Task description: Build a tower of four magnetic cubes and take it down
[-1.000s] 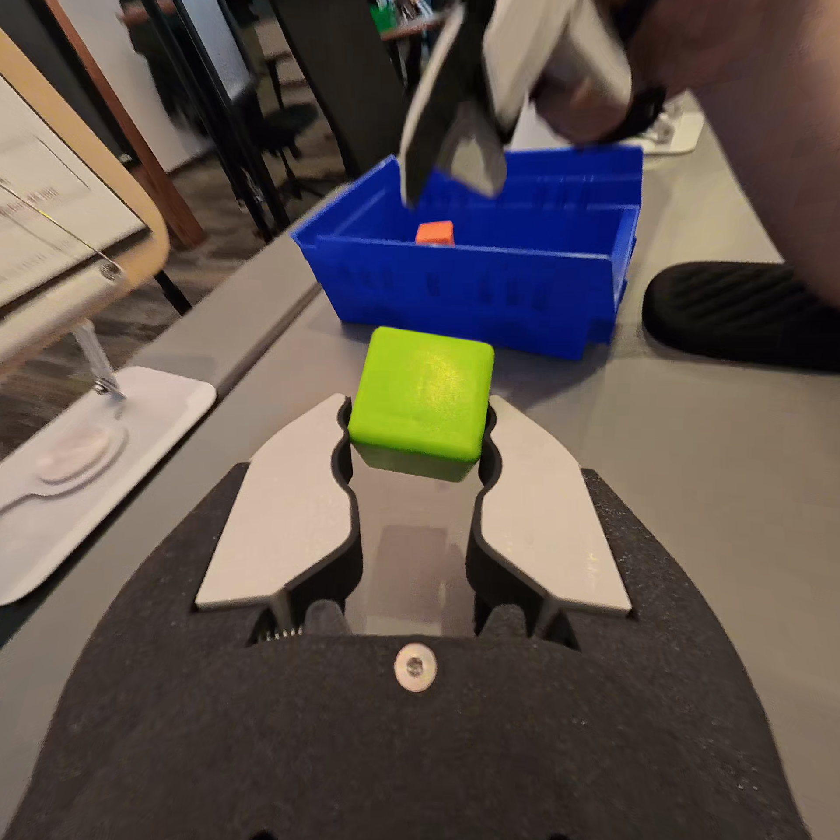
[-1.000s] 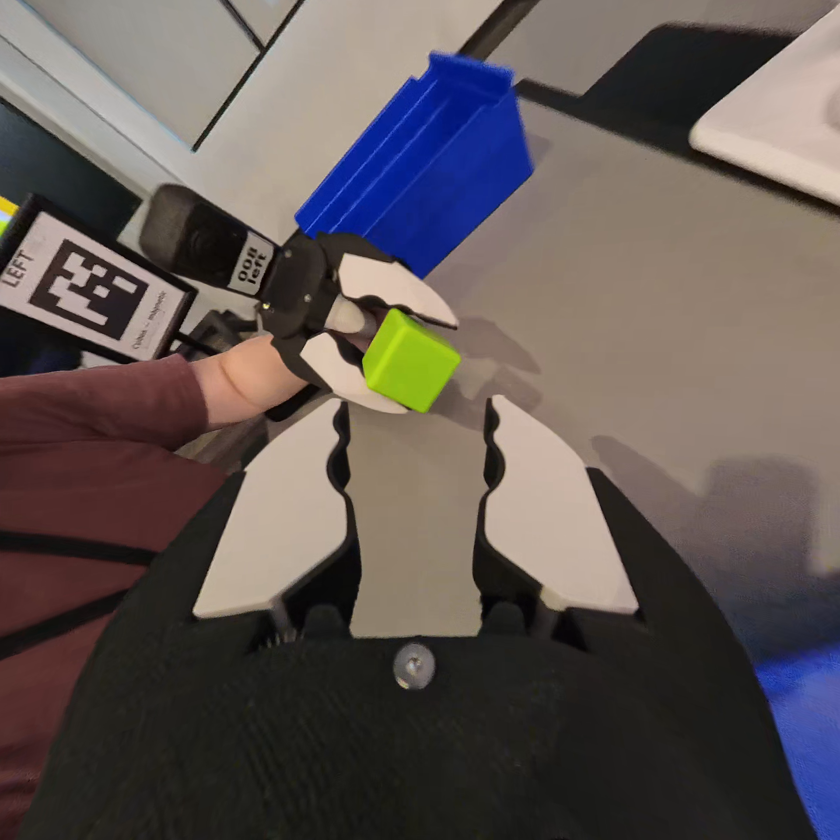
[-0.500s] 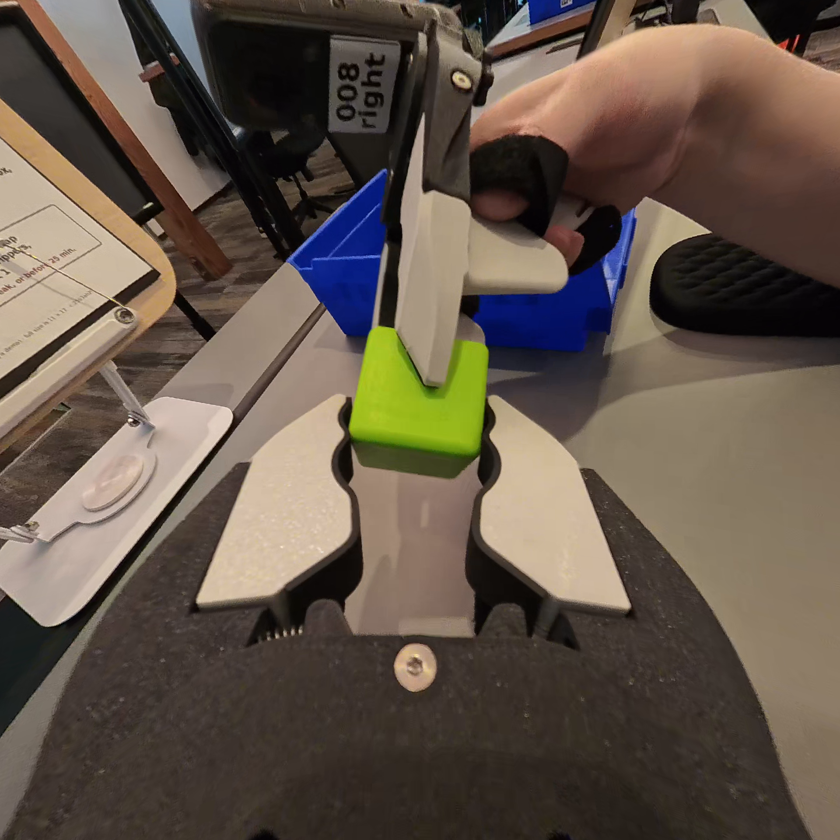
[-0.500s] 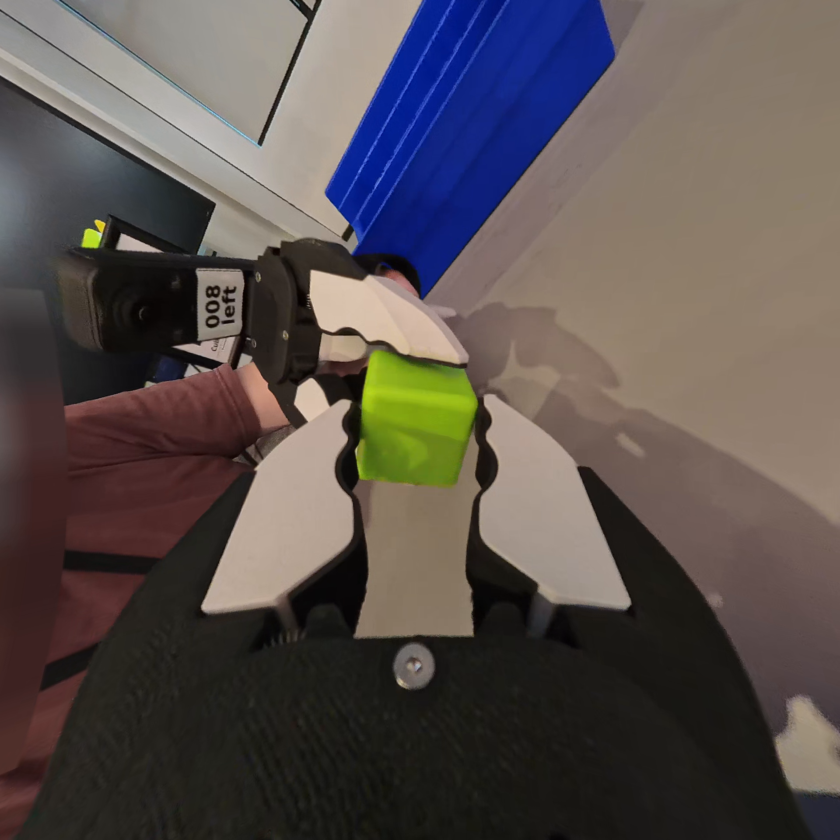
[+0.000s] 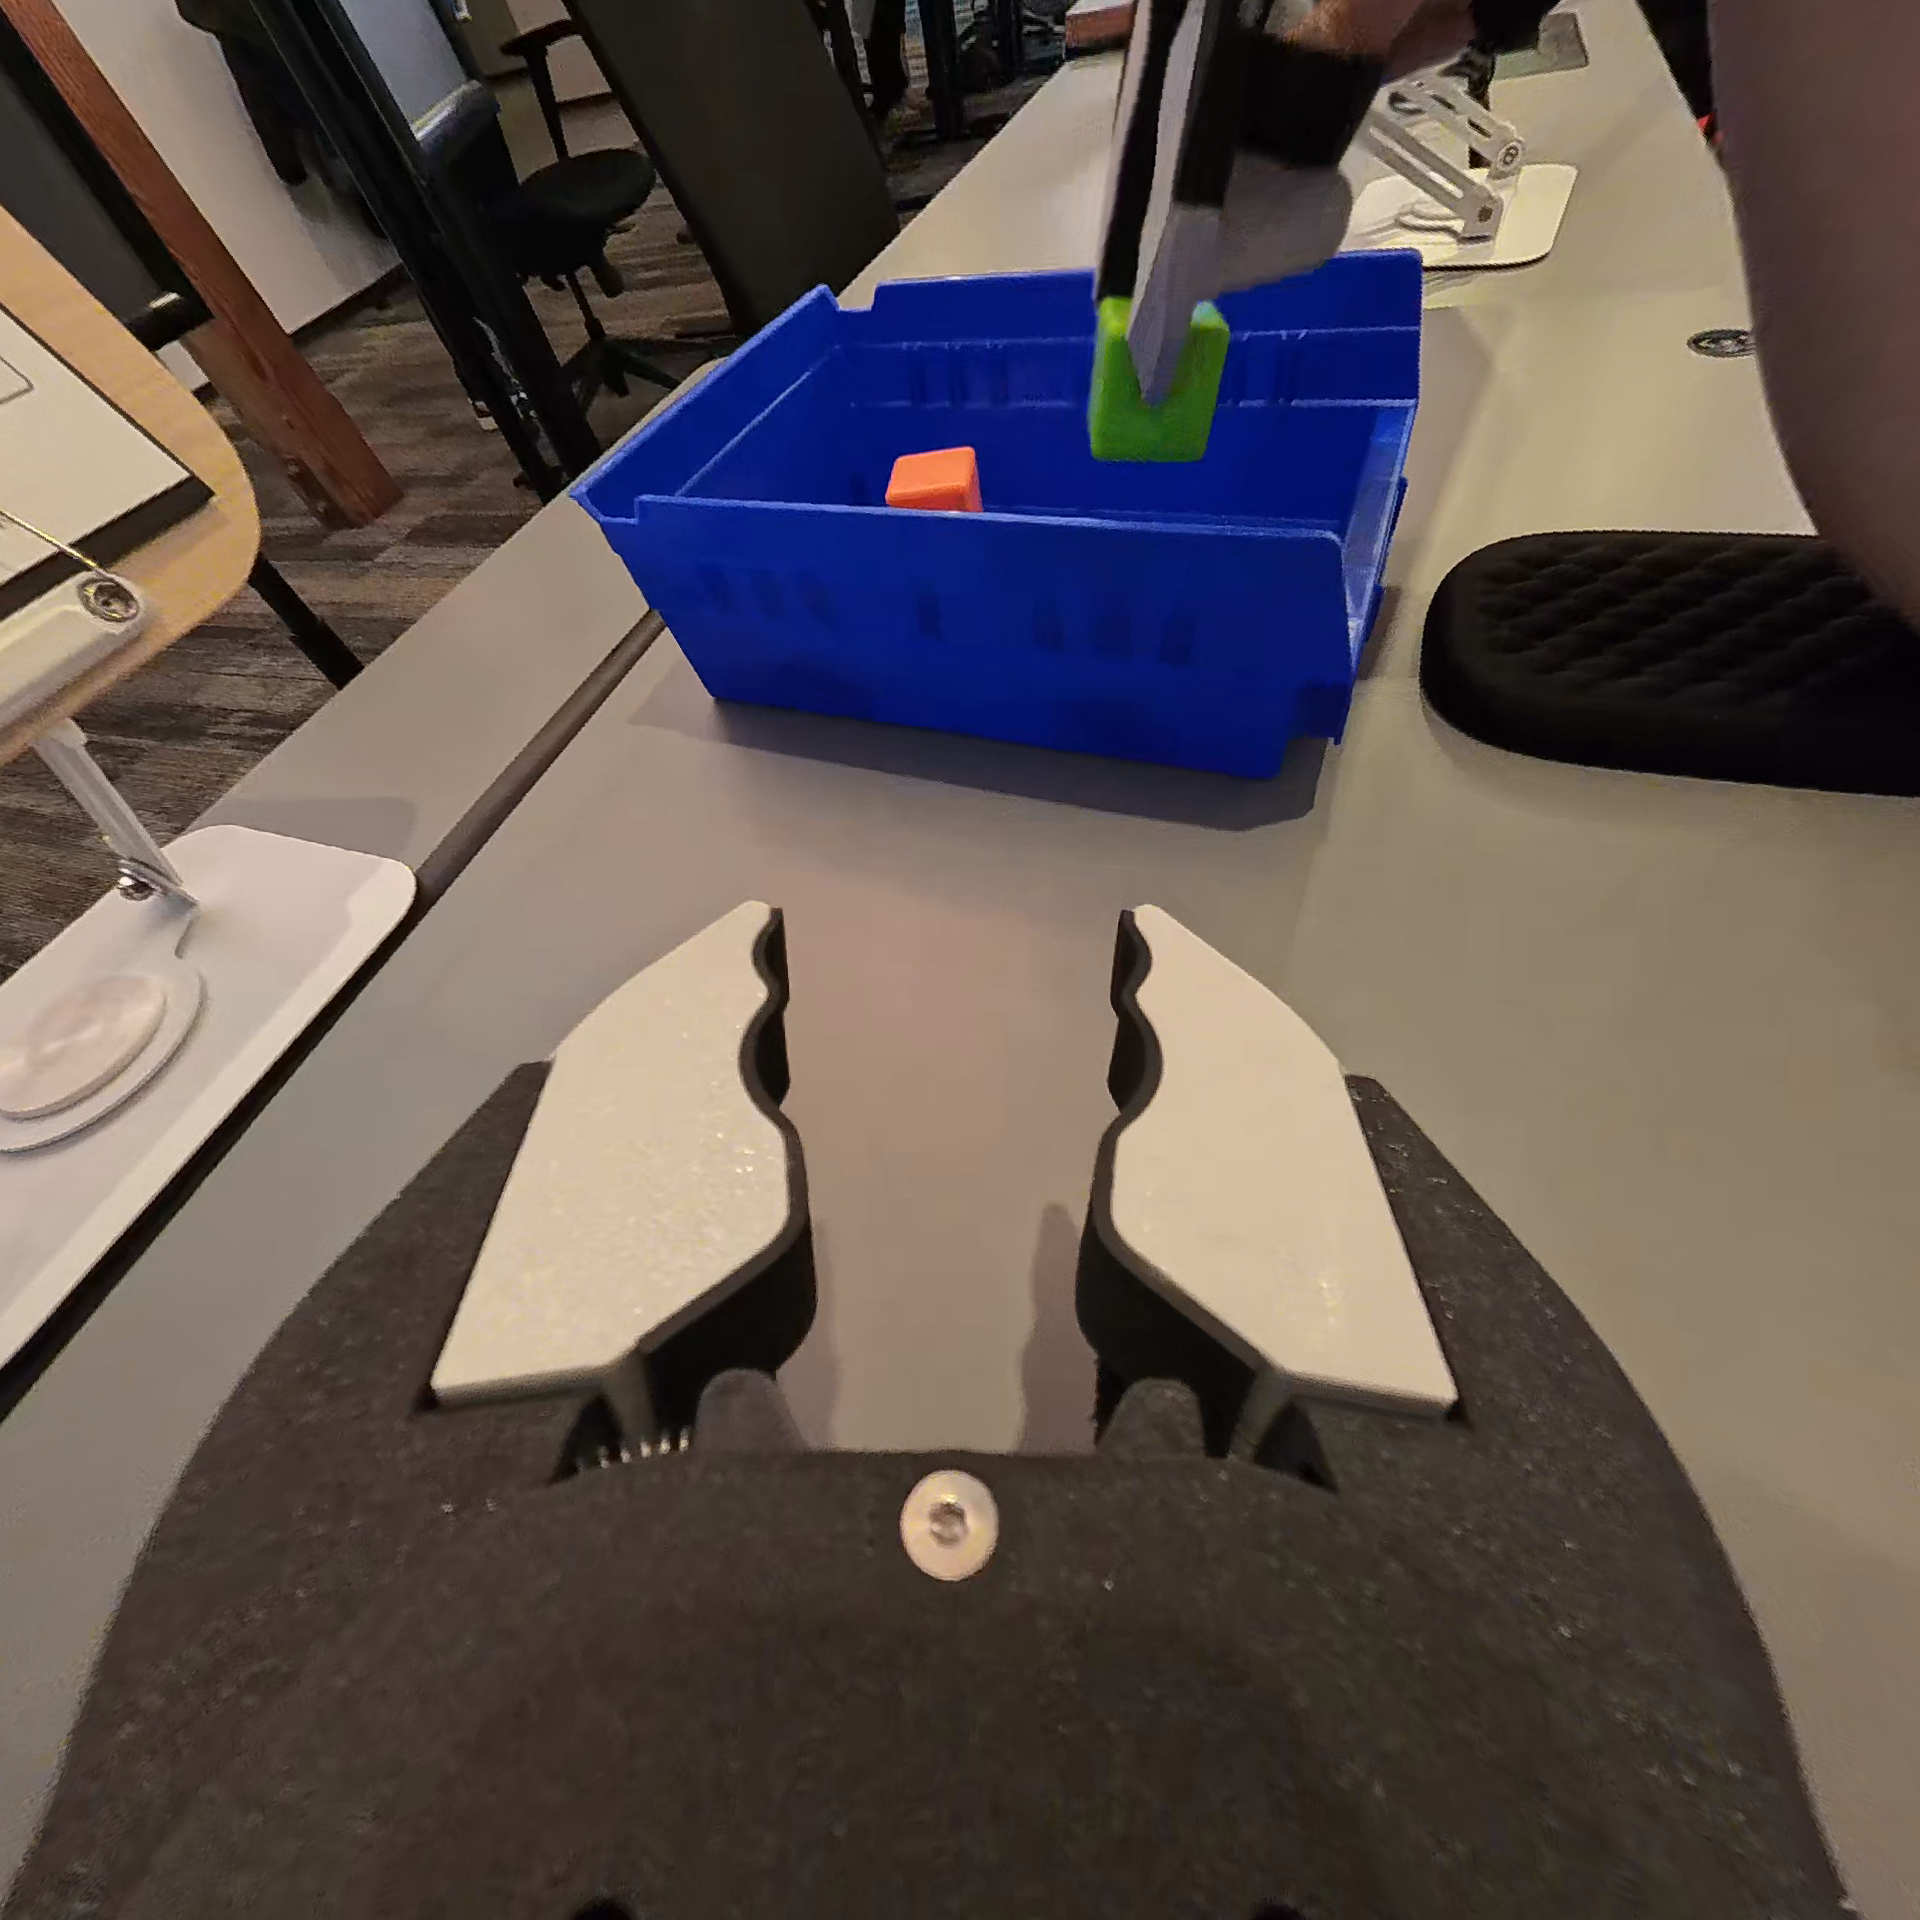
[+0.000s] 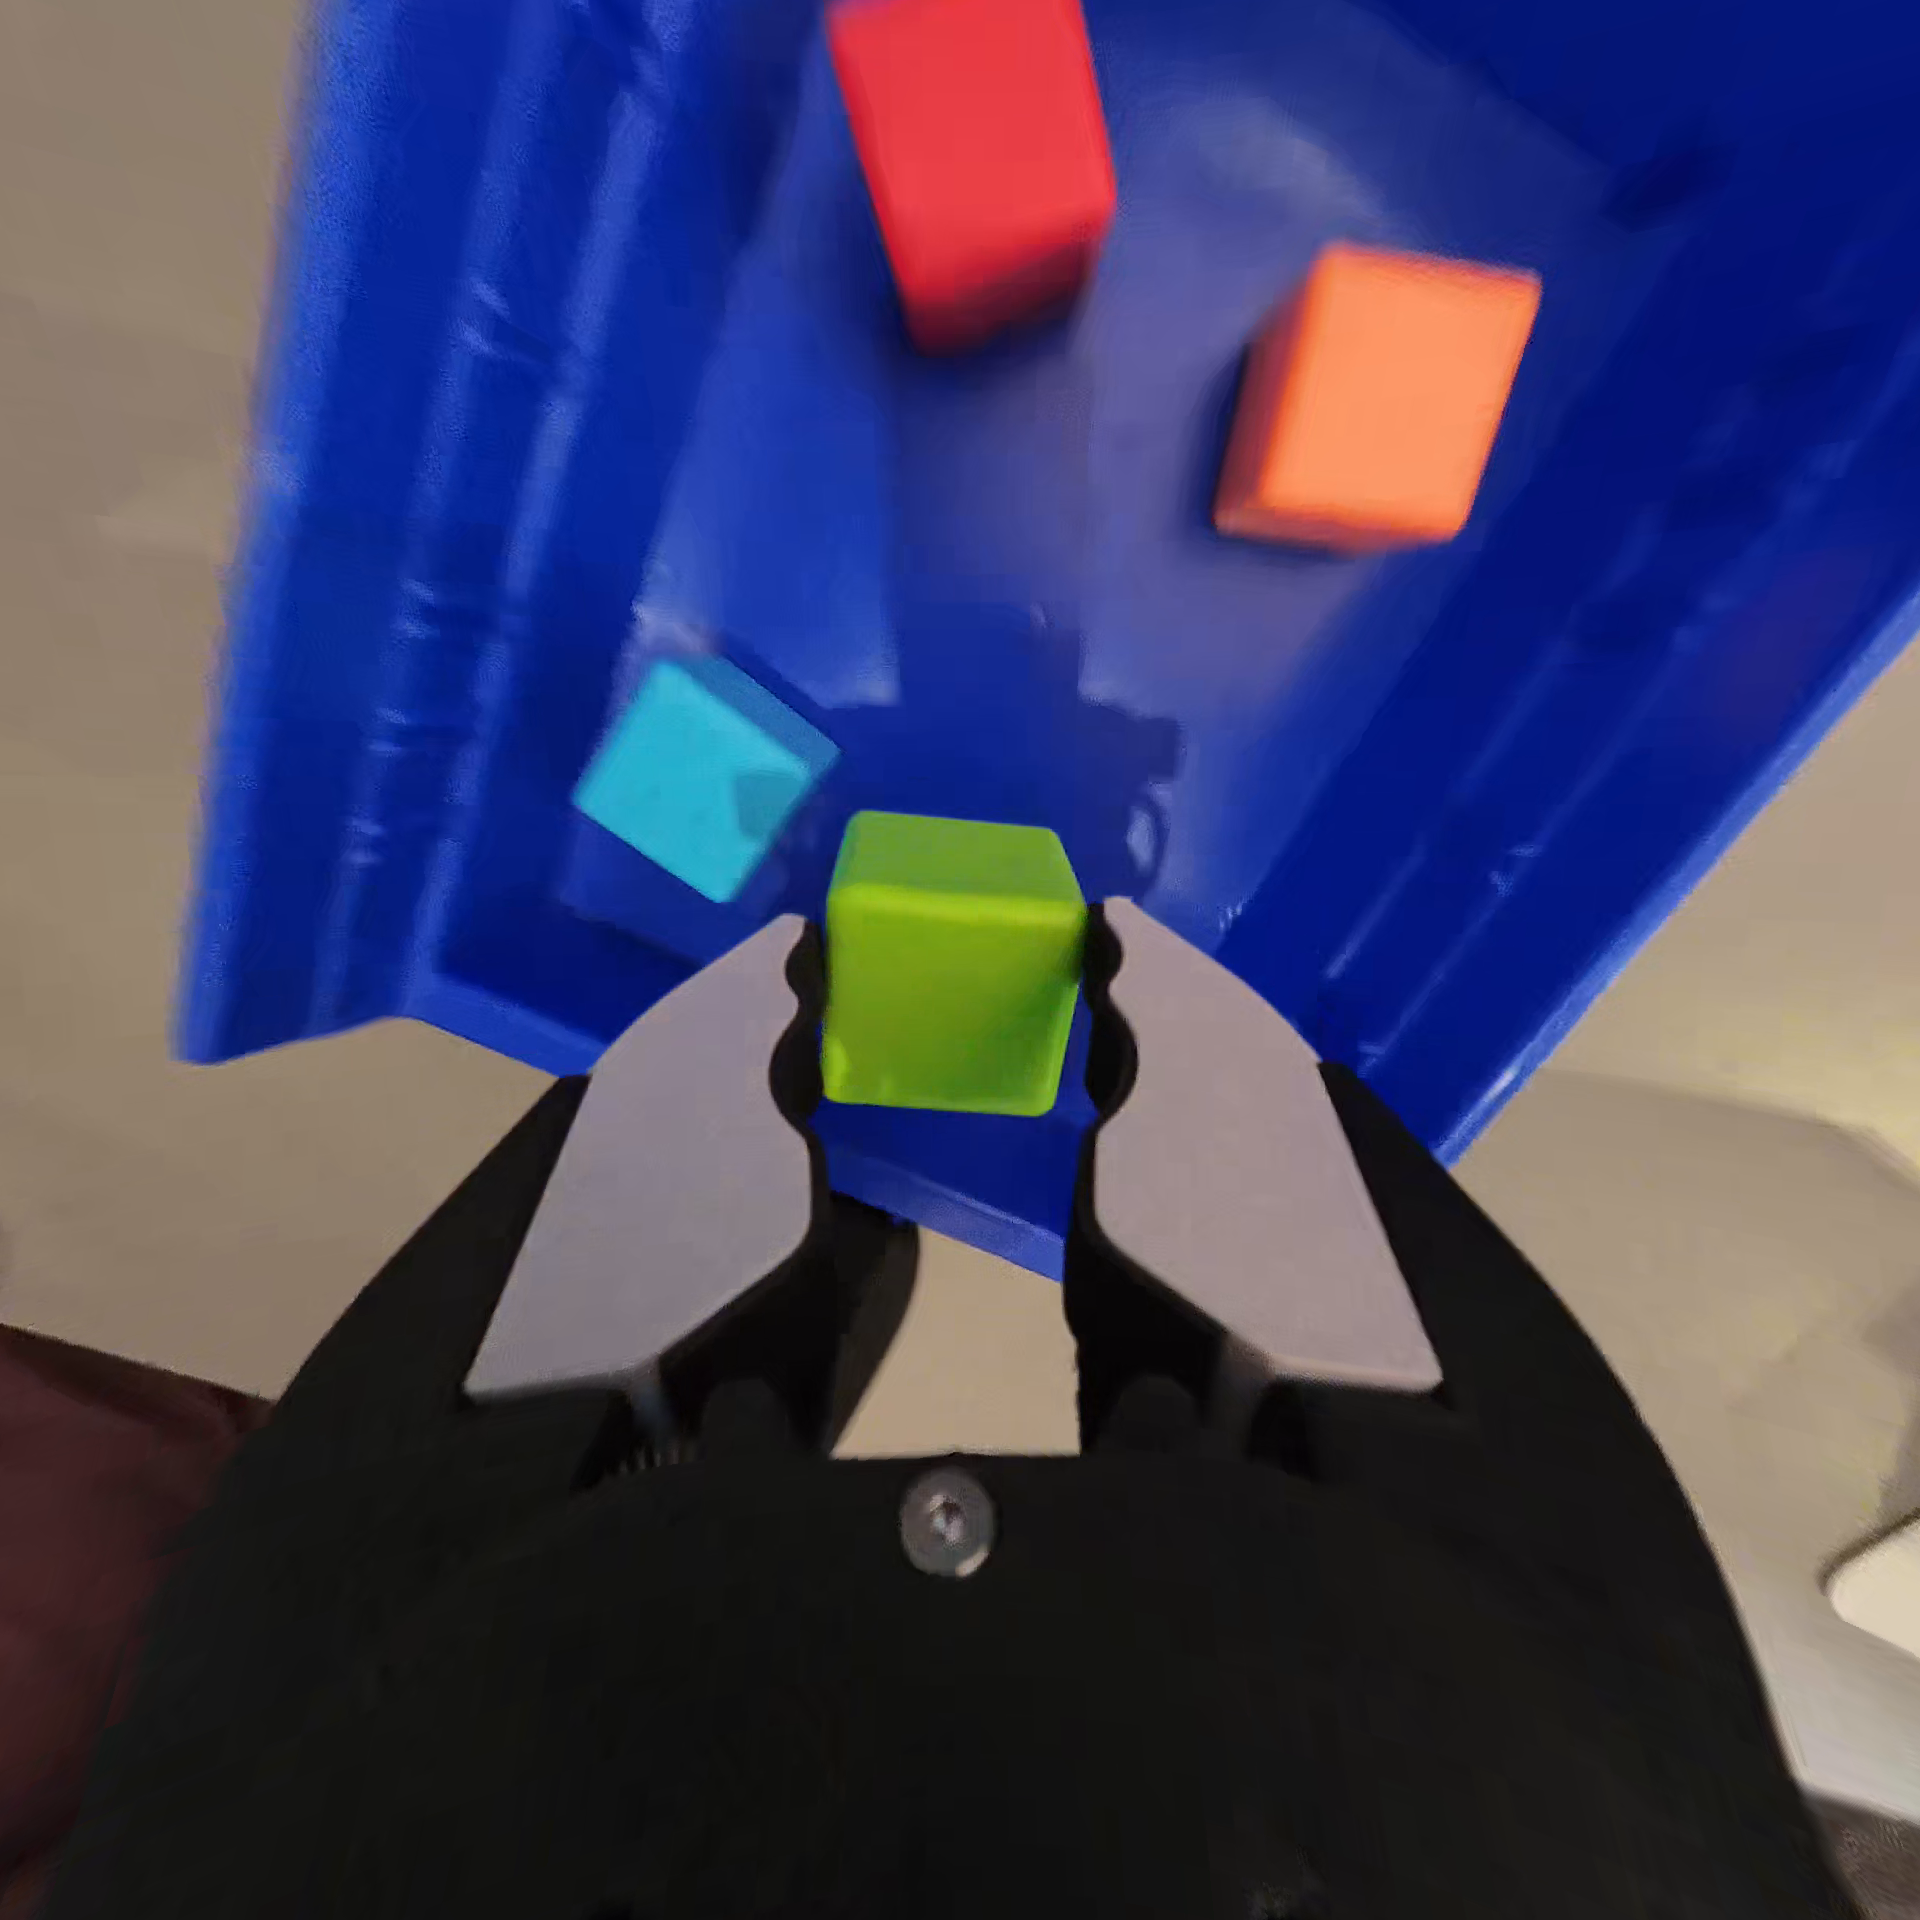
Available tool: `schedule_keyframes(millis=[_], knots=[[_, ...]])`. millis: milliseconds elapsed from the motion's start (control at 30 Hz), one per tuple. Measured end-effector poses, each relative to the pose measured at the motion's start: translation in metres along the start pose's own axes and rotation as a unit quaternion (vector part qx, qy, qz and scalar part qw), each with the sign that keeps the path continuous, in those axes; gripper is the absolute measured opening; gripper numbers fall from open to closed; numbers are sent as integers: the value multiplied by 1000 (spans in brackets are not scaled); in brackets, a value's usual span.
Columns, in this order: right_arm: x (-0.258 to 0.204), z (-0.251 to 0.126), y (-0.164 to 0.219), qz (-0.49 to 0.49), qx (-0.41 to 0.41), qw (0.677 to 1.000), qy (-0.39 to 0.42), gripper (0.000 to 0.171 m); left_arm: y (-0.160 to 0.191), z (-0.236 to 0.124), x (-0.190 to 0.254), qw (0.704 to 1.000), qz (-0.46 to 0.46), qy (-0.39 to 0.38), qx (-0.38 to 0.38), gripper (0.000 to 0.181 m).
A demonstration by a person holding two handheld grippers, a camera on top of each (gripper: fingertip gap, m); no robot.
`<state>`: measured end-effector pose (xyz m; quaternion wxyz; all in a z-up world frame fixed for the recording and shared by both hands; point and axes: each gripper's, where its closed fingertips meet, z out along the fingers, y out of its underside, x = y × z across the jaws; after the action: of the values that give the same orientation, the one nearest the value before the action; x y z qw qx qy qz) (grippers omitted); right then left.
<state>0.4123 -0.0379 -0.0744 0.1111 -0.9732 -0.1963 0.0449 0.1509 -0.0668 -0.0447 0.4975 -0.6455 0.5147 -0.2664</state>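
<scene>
While clamped on the green cube between its fingertips, right gripper poised above the blue bin, cube off the bin floor and pinched by two opposite faces. Below it inside the bin: cyan cube just to the left, orange cube farther off to the right, red cube beyond, all three apart from one another. Left gripper spread wide and empty, low over the grey table, well short of the bin's near wall. Black padded rest beside the bin on the right; white stand base at the left table edge.
</scene>
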Motion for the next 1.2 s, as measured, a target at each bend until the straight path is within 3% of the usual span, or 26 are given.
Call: schedule_keyframes(millis=[133,400,533,667,767,833,900,967,1033,1200], knots=[[25,30,30,-31,-109,993,32,49,1,1,5,1000,14,3,-9,58],[30,49,42,-19,-153,988,23,51,2,-1,2,1000,2,-3,-23,57],[28,7,16,-31,-22,999,19,48,-20,-31,-23,996,-3,-66,-56,58],[75,-51,-22,40,190,977,93,50,-42,-108,-76,981,-34,-174,-75,62],[107,-52,-25,115,245,959,88,51,-6,-192,-126,935,-80,-293,-180,73],[122,-34,-15,141,212,963,91,51,31,-254,-154,884,-112,-376,-255,80],[122,-11,-5,156,167,971,67,51,58,-300,-171,854,-148,-416,-276,81],[115,7,-3,166,139,976,28,40,78,-330,-182,843,-196,-430,-257,71],[108,19,-3,177,117,977,0,10,107,-353,-183,822,-272,-429,-259,69],[106,26,0,174,92,980,17,8,179,-391,-178,752,-368,-435,-332,74]])
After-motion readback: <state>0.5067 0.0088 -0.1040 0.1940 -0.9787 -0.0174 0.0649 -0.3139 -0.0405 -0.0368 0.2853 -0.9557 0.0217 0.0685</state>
